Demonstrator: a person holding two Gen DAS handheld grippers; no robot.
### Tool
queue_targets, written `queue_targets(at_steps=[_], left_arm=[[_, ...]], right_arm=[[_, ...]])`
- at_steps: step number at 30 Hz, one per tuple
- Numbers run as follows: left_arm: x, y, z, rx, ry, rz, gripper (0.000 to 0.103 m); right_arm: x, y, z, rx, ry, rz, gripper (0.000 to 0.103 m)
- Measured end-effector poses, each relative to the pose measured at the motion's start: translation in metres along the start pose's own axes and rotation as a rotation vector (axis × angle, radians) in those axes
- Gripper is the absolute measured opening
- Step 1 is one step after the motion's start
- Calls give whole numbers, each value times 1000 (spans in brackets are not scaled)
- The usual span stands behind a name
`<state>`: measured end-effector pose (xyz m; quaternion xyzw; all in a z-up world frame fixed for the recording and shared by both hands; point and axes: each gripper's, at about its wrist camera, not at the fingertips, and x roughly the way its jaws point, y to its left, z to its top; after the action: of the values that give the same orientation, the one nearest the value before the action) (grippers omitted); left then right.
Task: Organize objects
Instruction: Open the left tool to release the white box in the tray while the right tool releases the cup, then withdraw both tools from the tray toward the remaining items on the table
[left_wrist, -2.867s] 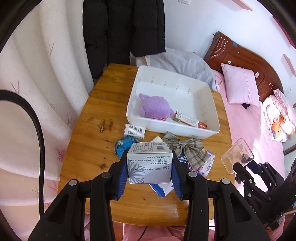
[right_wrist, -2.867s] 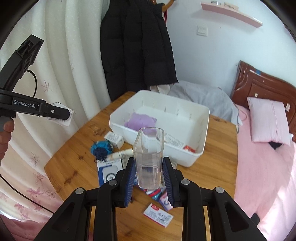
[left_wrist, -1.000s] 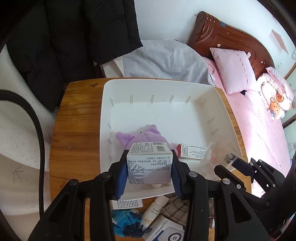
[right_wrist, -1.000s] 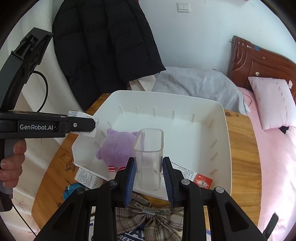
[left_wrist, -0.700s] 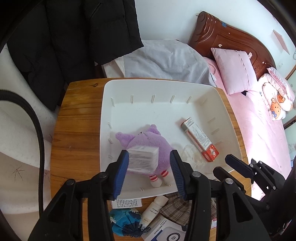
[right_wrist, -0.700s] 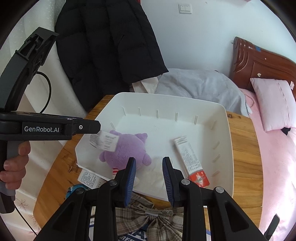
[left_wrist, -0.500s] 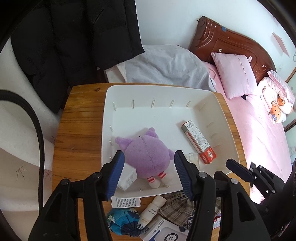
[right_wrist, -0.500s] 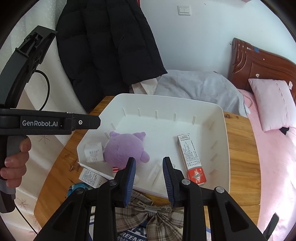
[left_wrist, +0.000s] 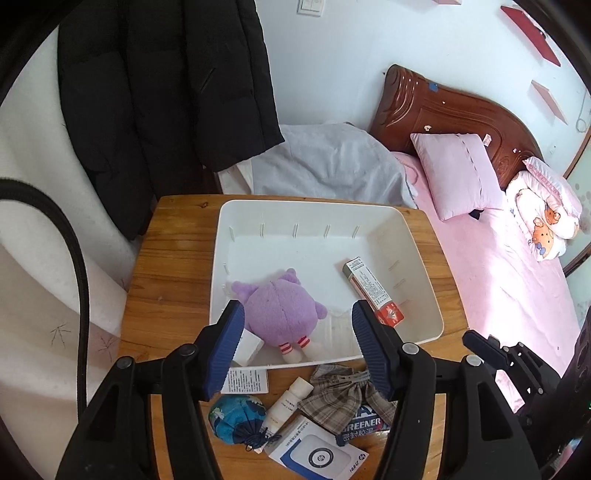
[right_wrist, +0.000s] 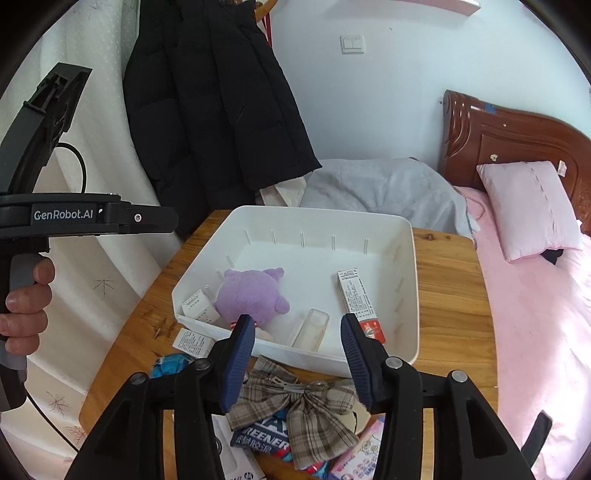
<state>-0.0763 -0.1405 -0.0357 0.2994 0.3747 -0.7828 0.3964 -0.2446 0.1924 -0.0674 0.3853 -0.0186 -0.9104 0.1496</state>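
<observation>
A white bin stands on the wooden table. In it lie a purple plush toy, a white box at the near left corner, a clear plastic cup on its side and a toothpaste box. My left gripper is open and empty above the bin's near edge. My right gripper is open and empty, also over the near edge.
In front of the bin lie a plaid bow, a blue pouch, a small white tube, a small white box and flat packets. A black coat hangs behind; a pink bed is right.
Both grippers let go over the bin: the white box and the clear cup dropped in. Both jaws opened wide and both grippers drew back and up from the bin.
</observation>
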Motion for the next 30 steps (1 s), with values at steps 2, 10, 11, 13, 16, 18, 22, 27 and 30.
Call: queue_targets(at_steps=[2, 10, 11, 13, 16, 18, 22, 27, 30], left_arm=[[-10, -3, -4, 8, -20, 13, 65], [-52, -12, -30, -7, -107, 58, 69], [-56, -13, -34, -11, -116, 66, 69], [-63, -15, -42, -24, -135, 77, 69], [-73, -16, -55, -47, -150, 93, 69], [-78, -16, -62, -60, -159, 100, 69], [-85, -18, -77, -83, -169, 114, 69], [-84, -18, -92, -117, -148, 108, 73], [-80, -16, -100, -146, -130, 93, 76]], right_arm=[[-11, -2, -4, 2, -14, 5, 55], [-46, -8, -20, 6, -53, 4, 67], [-49, -9, -22, 7, -56, 4, 67], [-58, -11, -27, 11, -64, 1, 71], [-69, -12, -35, 15, -72, -7, 76], [-74, -13, -41, 18, -74, -15, 79], [-83, -15, -55, 29, -68, -24, 81], [-85, -17, -71, 62, -30, -41, 81], [-85, -15, -83, 71, -17, -64, 81]])
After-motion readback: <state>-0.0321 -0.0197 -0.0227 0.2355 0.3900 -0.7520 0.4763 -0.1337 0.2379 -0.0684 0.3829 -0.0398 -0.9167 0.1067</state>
